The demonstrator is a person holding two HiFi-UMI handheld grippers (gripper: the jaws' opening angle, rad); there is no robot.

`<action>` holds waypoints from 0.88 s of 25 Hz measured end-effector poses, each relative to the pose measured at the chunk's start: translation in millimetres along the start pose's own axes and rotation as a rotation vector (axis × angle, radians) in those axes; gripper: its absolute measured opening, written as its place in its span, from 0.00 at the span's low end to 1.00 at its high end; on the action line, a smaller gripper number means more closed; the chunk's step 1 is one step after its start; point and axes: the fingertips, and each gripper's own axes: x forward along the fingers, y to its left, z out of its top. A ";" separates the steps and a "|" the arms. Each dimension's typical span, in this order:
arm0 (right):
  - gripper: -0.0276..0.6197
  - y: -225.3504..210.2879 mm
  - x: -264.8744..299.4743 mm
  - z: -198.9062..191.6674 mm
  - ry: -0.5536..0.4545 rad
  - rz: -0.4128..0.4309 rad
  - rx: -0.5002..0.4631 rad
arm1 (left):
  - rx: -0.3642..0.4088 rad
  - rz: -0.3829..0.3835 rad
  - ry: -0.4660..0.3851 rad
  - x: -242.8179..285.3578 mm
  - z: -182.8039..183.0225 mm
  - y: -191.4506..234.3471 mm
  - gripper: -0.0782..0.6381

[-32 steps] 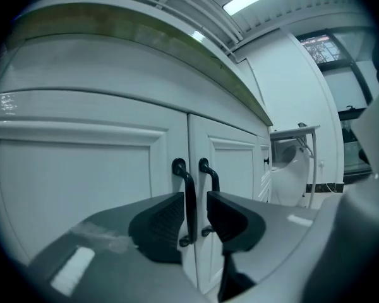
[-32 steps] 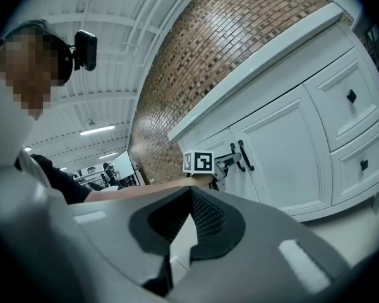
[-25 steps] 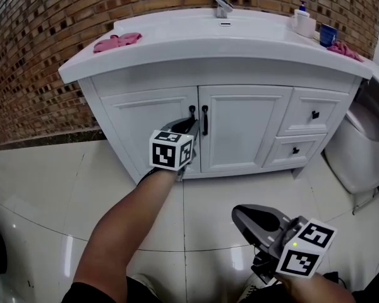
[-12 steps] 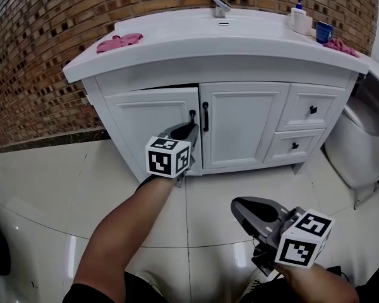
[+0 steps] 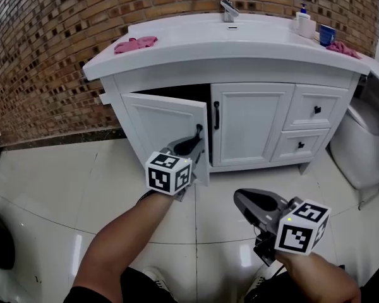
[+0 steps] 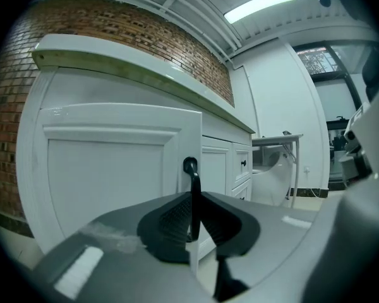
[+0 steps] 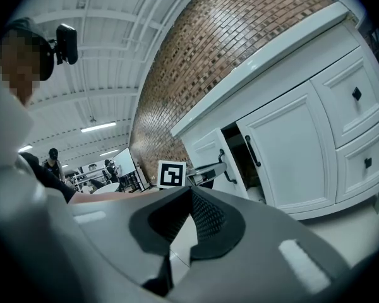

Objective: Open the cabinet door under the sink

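Note:
The white vanity [image 5: 240, 62] under the sink has two doors. Its left door [image 5: 161, 128] stands swung partly out, with a dark gap [image 5: 177, 93] behind its top edge. My left gripper [image 5: 194, 145] is shut on that door's black bar handle [image 5: 199, 131]; in the left gripper view the handle [image 6: 191, 169] runs down between the pads [image 6: 174, 216]. The right door [image 5: 252, 122] is closed, its handle [image 5: 216, 115] untouched. My right gripper [image 5: 241, 199] hangs low over the floor, away from the cabinet, shut with nothing in it [image 7: 191, 191].
Two drawers [image 5: 316, 110] with black knobs sit right of the doors. A white toilet [image 5: 360, 150] stands at the far right. Pink cloths [image 5: 136, 44], a soap bottle [image 5: 303, 21] and a blue cup [image 5: 327, 35] lie on the counter. A brick wall [image 5: 38, 62] runs along the left.
The left door has swung from closed to partly open, drawn outward by my left gripper holding its handle. The right gripper has stayed in place.

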 end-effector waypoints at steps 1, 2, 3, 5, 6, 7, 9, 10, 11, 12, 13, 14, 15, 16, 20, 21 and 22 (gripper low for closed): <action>0.05 1.5 0.5 -0.4 0.001 0.001 -0.005 | 0.001 -0.002 0.000 -4.2 -1.1 -1.1 0.17; 0.05 2.8 1.1 -1.0 0.002 0.002 -0.009 | 0.002 -0.005 -0.001 -8.2 -2.1 -2.0 0.17; 0.05 4.0 1.7 -1.6 0.003 0.002 -0.013 | 0.004 -0.008 -0.002 -12.2 -3.0 -2.7 0.17; 0.05 5.7 3.3 -2.9 0.005 0.001 -0.019 | 0.009 -0.015 0.001 -20.2 -4.9 -4.1 0.17; 0.05 6.3 4.1 -3.2 0.005 0.000 -0.021 | 0.013 -0.017 0.004 -24.2 -6.1 -4.9 0.18; 0.05 7.0 5.0 -3.1 0.005 0.000 -0.023 | 0.015 -0.020 0.008 -28.2 -7.3 -5.8 0.18; 0.05 8.3 6.9 -2.8 0.006 0.000 -0.029 | 0.016 -0.026 0.013 -37.0 -9.5 -7.2 0.18; 0.05 8.9 8.0 -2.9 0.008 0.001 -0.033 | 0.015 -0.030 0.013 -41.7 -10.3 -7.8 0.18; 0.05 9.1 9.0 -3.5 0.011 0.003 -0.035 | 0.015 -0.035 0.011 -46.2 -10.9 -8.4 0.18; 0.05 9.1 10.2 -4.5 0.014 0.004 -0.036 | 0.015 -0.041 0.006 -50.4 -11.4 -8.9 0.18; 0.05 8.9 11.5 -5.8 0.018 0.004 -0.037 | 0.013 -0.046 0.000 -54.5 -11.8 -9.4 0.18; 0.05 8.6 13.0 -7.2 0.022 0.004 -0.037 | 0.010 -0.050 -0.006 -58.8 -12.5 -9.8 0.18; 0.05 8.5 15.0 -8.4 0.027 0.005 -0.036 | 0.006 -0.051 -0.010 -63.4 -13.3 -9.9 0.18; 0.05 8.8 17.2 -9.2 0.031 0.007 -0.035 | 0.001 -0.050 -0.013 -68.4 -14.2 -10.0 0.18; 0.05 14.3 26.7 -11.7 0.050 0.030 -0.037 | -0.008 -0.051 -0.007 -88.7 -17.6 -10.0 0.18; 0.05 16.3 28.7 -12.6 0.054 0.037 -0.038 | -0.004 -0.054 -0.001 -93.4 -18.2 -10.3 0.18; 0.05 18.4 30.4 -13.6 0.058 0.042 -0.039 | 0.002 -0.058 0.005 -97.9 -18.9 -10.6 0.18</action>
